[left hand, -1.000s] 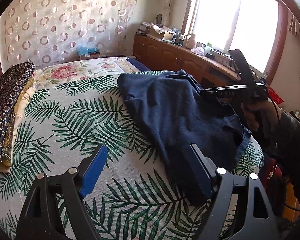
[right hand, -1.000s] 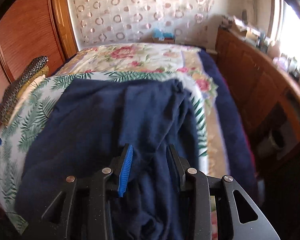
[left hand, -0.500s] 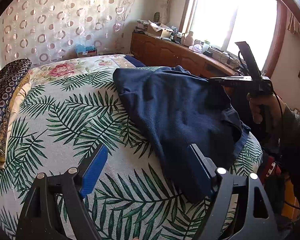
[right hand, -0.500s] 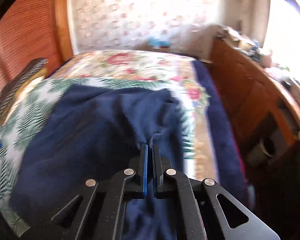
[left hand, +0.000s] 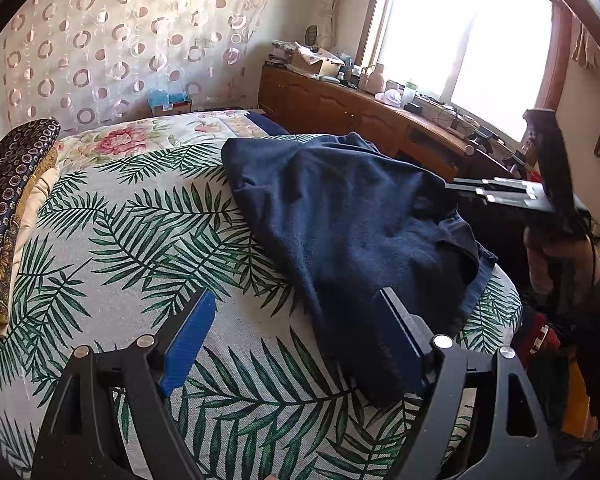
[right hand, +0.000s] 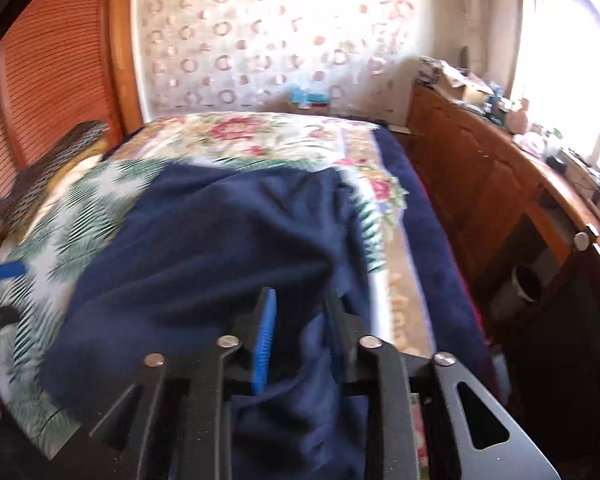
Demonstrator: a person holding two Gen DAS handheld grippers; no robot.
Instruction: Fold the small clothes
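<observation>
We see the navy garment (left hand: pixel 352 216) rumpled on the palm-print bedspread (left hand: pixel 140 240), toward its right edge. L gripper (left hand: pixel 296 336) gapes wide, nothing between. Only R wrist view shows R gripper (right hand: pixel 300 312) jaws opening w/ cloth between; only L view shows the hand (left hand: pixel 556 256).

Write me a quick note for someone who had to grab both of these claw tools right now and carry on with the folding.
Left claw: open wide, empty, low over the palm-leaf bedspread, beside the near tip of the navy garment.
Right claw: jaws opening, navy cloth between them but not pinched, at the garment's edge on the window side.
Garment: lying rumpled and bunched on the bed, no neat fold visible.
Left to do: spread it flat, fold it, and tidy the edges.
</observation>
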